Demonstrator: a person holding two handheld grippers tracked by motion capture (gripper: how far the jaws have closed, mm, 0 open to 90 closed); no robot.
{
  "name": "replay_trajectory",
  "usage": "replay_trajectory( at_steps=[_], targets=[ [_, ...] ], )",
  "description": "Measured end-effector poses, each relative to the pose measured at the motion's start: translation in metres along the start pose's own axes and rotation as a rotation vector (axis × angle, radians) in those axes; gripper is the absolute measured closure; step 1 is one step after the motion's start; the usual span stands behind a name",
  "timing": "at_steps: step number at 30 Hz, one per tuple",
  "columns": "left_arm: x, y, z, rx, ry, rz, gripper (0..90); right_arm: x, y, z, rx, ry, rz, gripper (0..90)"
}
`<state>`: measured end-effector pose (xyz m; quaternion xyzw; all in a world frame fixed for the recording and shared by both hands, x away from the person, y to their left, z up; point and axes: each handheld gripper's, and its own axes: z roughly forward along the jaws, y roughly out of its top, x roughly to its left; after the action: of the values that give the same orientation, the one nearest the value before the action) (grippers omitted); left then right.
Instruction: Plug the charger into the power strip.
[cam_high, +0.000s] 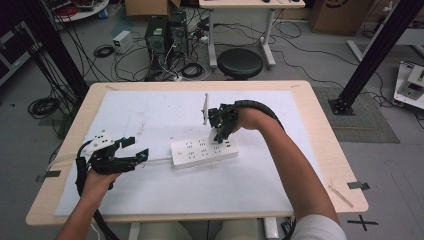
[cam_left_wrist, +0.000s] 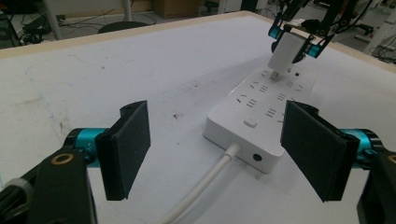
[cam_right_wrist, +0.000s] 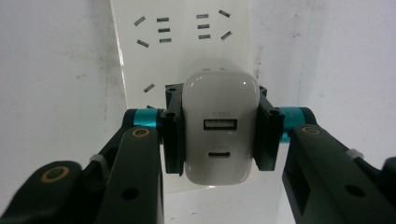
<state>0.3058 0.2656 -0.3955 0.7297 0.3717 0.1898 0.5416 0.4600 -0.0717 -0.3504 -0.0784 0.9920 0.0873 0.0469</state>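
White charger (cam_right_wrist: 220, 128) clamped in right gripper (cam_right_wrist: 219, 130), prongs at power strip (cam_high: 204, 150).
Left gripper (cam_left_wrist: 217, 149) wide open and empty, near strip's cable end on table (cam_high: 310, 100).

Power strip (cam_high: 204, 151) white with dark grey socket slots, white cord (cam_left_wrist: 201, 186). Charger (cam_right_wrist: 220, 132) white, ports (cam_right_wrist: 220, 125) grey. Both claws black with teal collars and brass-coloured rivets: left claw (cam_left_wrist: 215, 149), right claw (cam_right_wrist: 219, 135). Counter (cam_high: 320, 125) light wood, covered by white sheet (cam_high: 150, 115) with dark scuffs. Stool (cam_high: 240, 62) black.
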Motion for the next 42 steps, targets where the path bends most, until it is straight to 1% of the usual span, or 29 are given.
replay_trajectory(
  at_steps=[2,5,7,8,9,10,11,12,13,15,16,18,19,21,23,26,34,36,37,39,42],
  targets=[
    [0.001,0.0,0.0,0.001,0.003,-0.001,24.3,0.0,0.007,0.003,0.022,0.001,-0.021,63.3],
    [0.001,0.0,0.0,0.0,0.0,-0.003,24.2,0.0,0.01,0.003,0.047,0.001,-0.038,63.4],
    [0.001,0.0,0.0,0.0,0.003,-0.004,24.2,0.0,0.014,0.004,0.06,0.005,-0.043,63.5],
    [0.001,0.0,0.001,0.003,-0.001,-0.008,24.2,0.0,0.016,0.004,0.07,0.01,-0.032,63.5],
    [0.001,0.0,0.001,0.003,-0.001,-0.006,24.2,-0.001,0.018,0.008,0.091,0.009,-0.039,63.5],
    [0.001,0.0,0.001,0.002,-0.002,-0.005,24.2,0.003,0.021,0.014,0.134,0.001,-0.052,63.5],
    [0.002,0.0,0.0,0.0,0.001,-0.003,24.3,0.002,0.023,0.014,0.137,0.004,-0.052,63.5],
    [0.002,-0.001,0.0,0.0,0.003,-0.01,24.2,0.001,0.024,0.014,0.14,0.011,-0.053,63.5],
    [0.002,-0.001,-0.001,0.001,0.004,-0.011,24.2,0.0,0.024,0.014,0.138,0.018,-0.046,63.5],
    [0.003,-0.002,-0.001,-0.002,0.004,-0.019,24.2,-0.001,0.025,0.015,0.14,0.018,-0.042,63.6],
    [0.003,-0.002,0.0,-0.001,0.005,-0.017,24.2,0.0,0.025,0.015,0.146,0.017,-0.037,63.6],
    [0.003,-0.003,0.001,0.003,0.002,-0.018,24.3,-0.001,0.027,0.015,0.154,0.018,-0.044,63.6],
    [0.003,-0.003,0.002,0.002,0.001,-0.018,24.2,0.0,0.027,0.016,0.16,0.017,-0.031,63.6],
    [0.002,-0.003,0.003,-0.001,-0.003,-0.017,24.2,-0.001,0.029,0.017,0.168,0.019,-0.047,63.7],
    [0.002,-0.004,0.003,-0.003,-0.002,-0.019,24.2,-0.002,0.03,0.018,0.177,0.028,-0.044,63.7],
    [0.002,-0.004,0.003,0.002,-0.004,-0.019,24.2,-0.004,0.03,0.019,0.184,0.037,-0.045,63.7],
    [0.003,-0.005,-0.001,-0.005,0.004,-0.021,24.2,-0.003,0.029,0.021,0.18,0.031,-0.03,63.5],
    [0.002,-0.006,-0.002,-0.009,0.006,-0.027,24.2,-0.003,0.028,0.021,0.17,0.028,-0.035,63.4],
    [0.002,-0.006,-0.002,-0.007,0.006,-0.023,24.2,-0.003,0.027,0.022,0.161,0.026,-0.031,63.3],
    [0.002,-0.007,-0.001,-0.009,0.005,-0.03,24.3,-0.001,0.023,0.021,0.133,0.021,-0.025,63.1],
    [0.001,-0.008,0.0,-0.018,-0.002,-0.048,24.2,-0.001,0.02,0.021,0.109,0.017,-0.032,62.9]
  ],
)
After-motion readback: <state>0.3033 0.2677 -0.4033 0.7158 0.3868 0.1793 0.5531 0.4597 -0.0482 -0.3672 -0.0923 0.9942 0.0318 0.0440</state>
